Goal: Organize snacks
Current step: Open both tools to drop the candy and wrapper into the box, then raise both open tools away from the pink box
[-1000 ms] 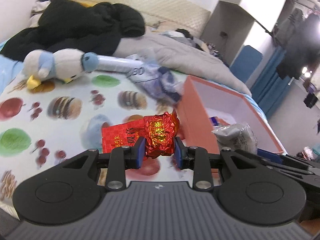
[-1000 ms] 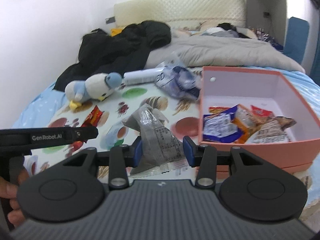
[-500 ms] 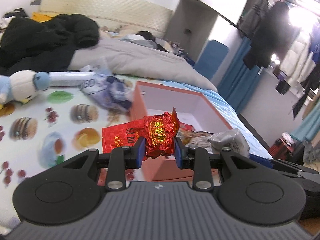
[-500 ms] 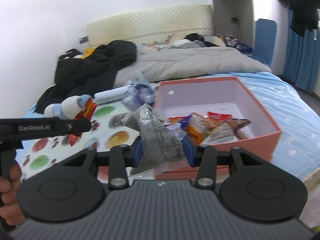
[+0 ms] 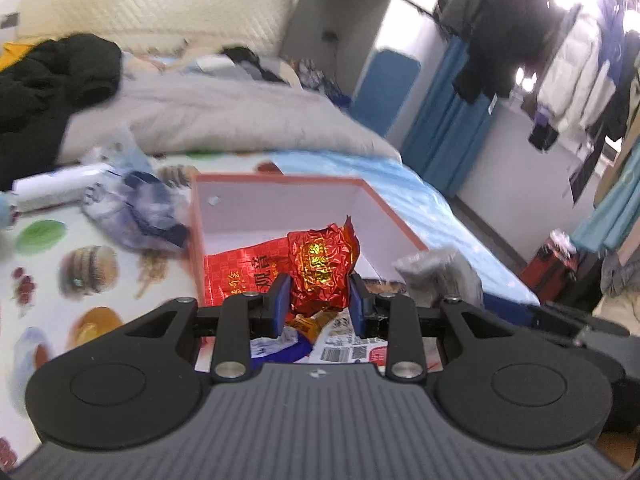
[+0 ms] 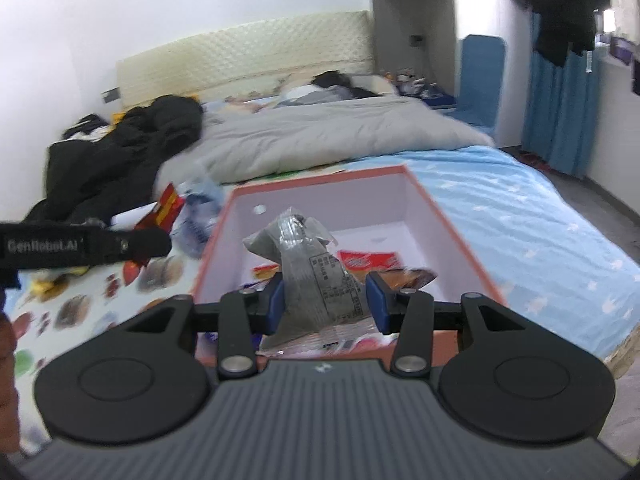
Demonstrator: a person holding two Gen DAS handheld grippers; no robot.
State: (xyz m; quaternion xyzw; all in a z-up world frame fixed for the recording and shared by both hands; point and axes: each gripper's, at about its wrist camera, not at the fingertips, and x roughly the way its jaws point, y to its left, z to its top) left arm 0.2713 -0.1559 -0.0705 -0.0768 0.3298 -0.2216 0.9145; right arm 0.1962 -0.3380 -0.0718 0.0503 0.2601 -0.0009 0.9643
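My left gripper (image 5: 318, 304) is shut on a crinkled red foil snack packet (image 5: 320, 268), held over the near part of the open pink box (image 5: 280, 180). A grey snack packet (image 6: 316, 280) sits pinched in my right gripper (image 6: 326, 306), above the same pink box (image 6: 320, 174), which holds several wrapped snacks (image 6: 368, 260). The grey packet (image 5: 438, 276) also shows at the right of the left wrist view. In the right wrist view the red packet (image 6: 168, 204) sticks out past the left gripper's black body (image 6: 84, 246).
The box stands on a bed with a fruit-print sheet (image 5: 88, 268). A crumpled blue-white bag (image 5: 132, 204) and a white tube (image 5: 56, 184) lie left of the box. A black jacket (image 6: 120, 160) and grey duvet (image 6: 320, 140) lie behind. A person's hand (image 6: 8, 344) is at the left edge.
Both grippers have swung to the right and now hang over the pink box, each still holding its packet. The plush toy has left both views.
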